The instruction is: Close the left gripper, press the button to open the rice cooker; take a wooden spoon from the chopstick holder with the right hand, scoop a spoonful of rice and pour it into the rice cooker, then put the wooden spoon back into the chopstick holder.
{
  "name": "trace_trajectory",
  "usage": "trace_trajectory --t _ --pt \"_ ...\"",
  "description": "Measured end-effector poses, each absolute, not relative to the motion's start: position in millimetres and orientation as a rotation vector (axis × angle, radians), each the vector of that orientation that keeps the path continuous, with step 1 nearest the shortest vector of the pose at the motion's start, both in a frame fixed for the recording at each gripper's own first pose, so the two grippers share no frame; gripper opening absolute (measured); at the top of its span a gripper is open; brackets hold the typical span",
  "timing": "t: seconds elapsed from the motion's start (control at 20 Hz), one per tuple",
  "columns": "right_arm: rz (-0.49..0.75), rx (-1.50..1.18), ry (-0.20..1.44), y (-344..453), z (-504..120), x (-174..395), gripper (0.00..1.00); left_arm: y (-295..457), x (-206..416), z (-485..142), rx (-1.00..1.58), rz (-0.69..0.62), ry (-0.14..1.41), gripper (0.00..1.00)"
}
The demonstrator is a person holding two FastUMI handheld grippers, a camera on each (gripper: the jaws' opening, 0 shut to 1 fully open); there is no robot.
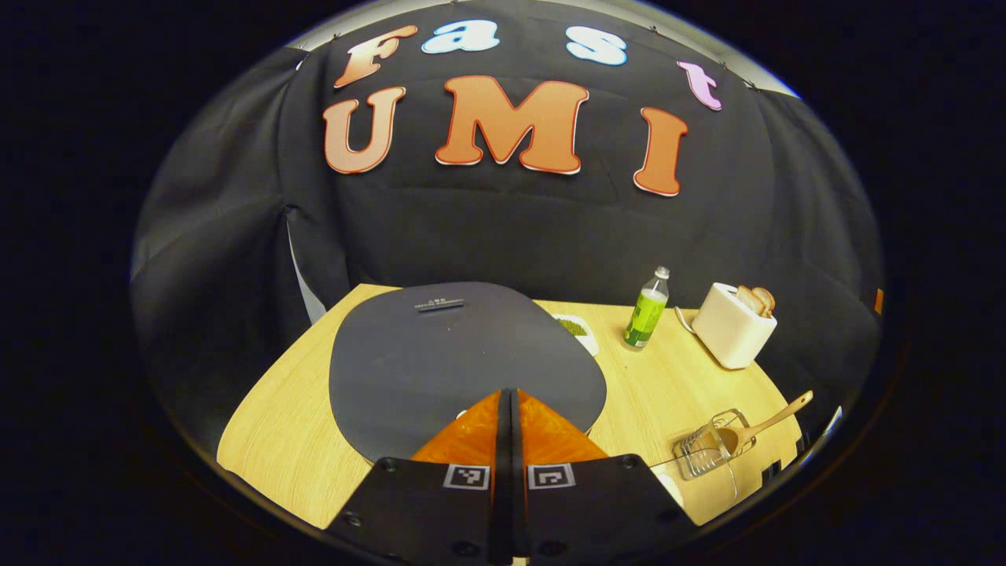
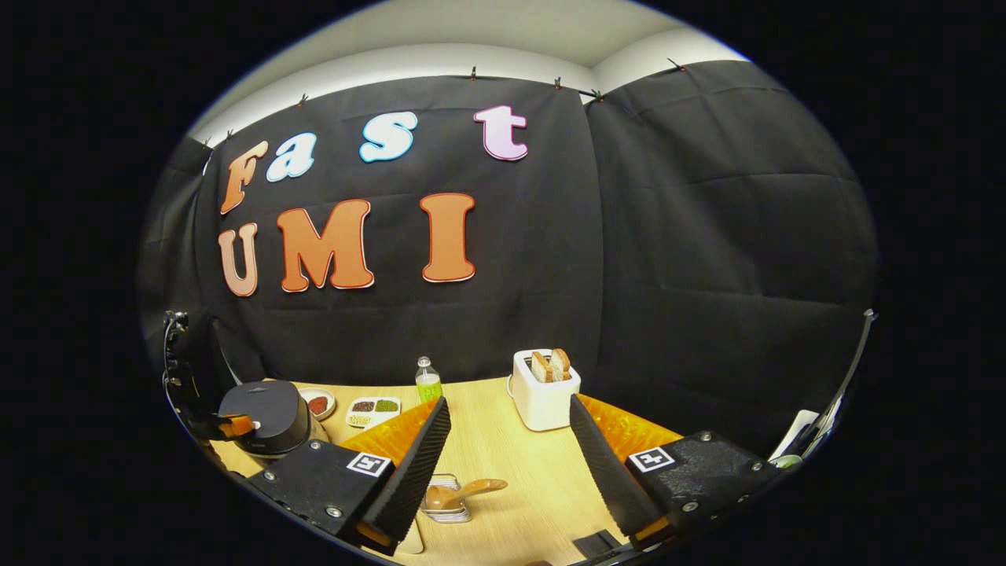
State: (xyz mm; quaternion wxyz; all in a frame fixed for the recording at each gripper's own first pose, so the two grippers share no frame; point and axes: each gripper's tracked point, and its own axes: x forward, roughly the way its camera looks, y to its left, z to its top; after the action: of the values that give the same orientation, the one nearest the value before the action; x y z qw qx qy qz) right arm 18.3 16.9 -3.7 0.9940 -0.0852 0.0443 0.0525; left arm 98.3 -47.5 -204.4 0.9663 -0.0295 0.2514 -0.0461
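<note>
The rice cooker has a dark grey lid that is down. My left gripper is shut, empty, with its tips just over the lid's near edge. In the right gripper view the left gripper sits against the cooker's front. A wooden spoon leans in the wire chopstick holder to the right. My right gripper is open and empty, above and behind the spoon and holder.
A green bottle, a white toaster with bread and a tray of grains stand along the back of the wooden table. A small bowl sits behind the cooker. The table edge is close on the right.
</note>
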Motion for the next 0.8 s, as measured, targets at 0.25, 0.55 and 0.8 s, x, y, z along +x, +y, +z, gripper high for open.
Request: trace_trajectory --t 0.25,0.55,0.8 --pt "0.106 -0.155 0.097 17 -7 16 0.95 -50 93 -210 0.036 -0.102 0.565 0.05" --pt "0.111 -0.164 0.067 11 3 9 0.94 -47 93 -174 -0.003 -0.09 0.474 0.04" --pt "0.125 -0.152 0.07 13 -1 12 0.94 -35 90 -57 -0.017 -0.085 0.248 0.04"
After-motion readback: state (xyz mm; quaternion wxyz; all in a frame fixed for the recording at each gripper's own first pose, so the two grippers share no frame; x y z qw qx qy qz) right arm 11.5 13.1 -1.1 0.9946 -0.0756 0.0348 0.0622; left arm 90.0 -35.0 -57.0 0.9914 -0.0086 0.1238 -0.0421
